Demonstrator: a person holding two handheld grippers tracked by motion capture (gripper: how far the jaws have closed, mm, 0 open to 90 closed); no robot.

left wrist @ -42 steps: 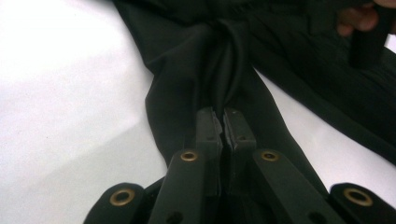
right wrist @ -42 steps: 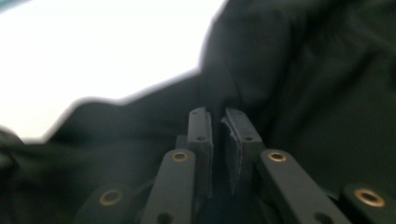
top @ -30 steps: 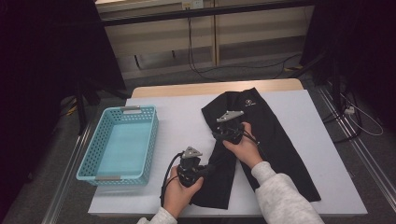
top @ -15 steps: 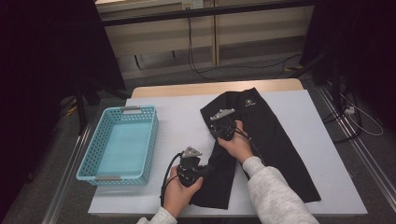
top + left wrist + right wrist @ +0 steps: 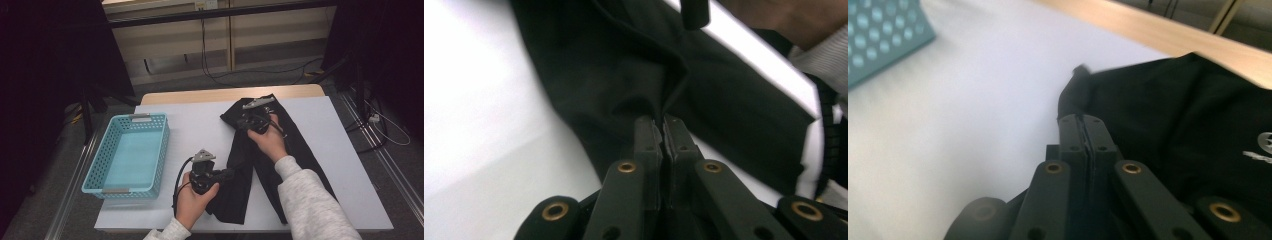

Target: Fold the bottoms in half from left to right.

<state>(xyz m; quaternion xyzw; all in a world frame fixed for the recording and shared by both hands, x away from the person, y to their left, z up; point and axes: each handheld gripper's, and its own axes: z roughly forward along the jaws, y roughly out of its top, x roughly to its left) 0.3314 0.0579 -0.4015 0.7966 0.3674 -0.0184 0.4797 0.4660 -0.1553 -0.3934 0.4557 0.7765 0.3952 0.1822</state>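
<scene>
A pair of black trousers [image 5: 300, 150] lies lengthwise on the white table [image 5: 195, 130], waist at the far end. My left gripper [image 5: 231, 174] is at the near left leg, shut on a pinched fold of the black cloth [image 5: 614, 65]; its jaws [image 5: 663, 122] meet with fabric between them. My right gripper [image 5: 239, 121] is at the waist's left corner. Its jaws have just been closing and now clamp the bunched edge of the trousers [image 5: 1173, 120] at the tips [image 5: 1082, 120]. A white logo shows near the waist.
A light blue perforated basket [image 5: 162, 150] stands on the table's left side, and its corner is in the right gripper view [image 5: 878, 35]. The table's wooden far edge [image 5: 200, 95] runs behind the trousers. Cables lie on the floor beyond.
My right hand has moved toward the far end of the trousers and shut on the waist edge, which is now bunched and raised. The left hand has lifted slightly with its fold.
</scene>
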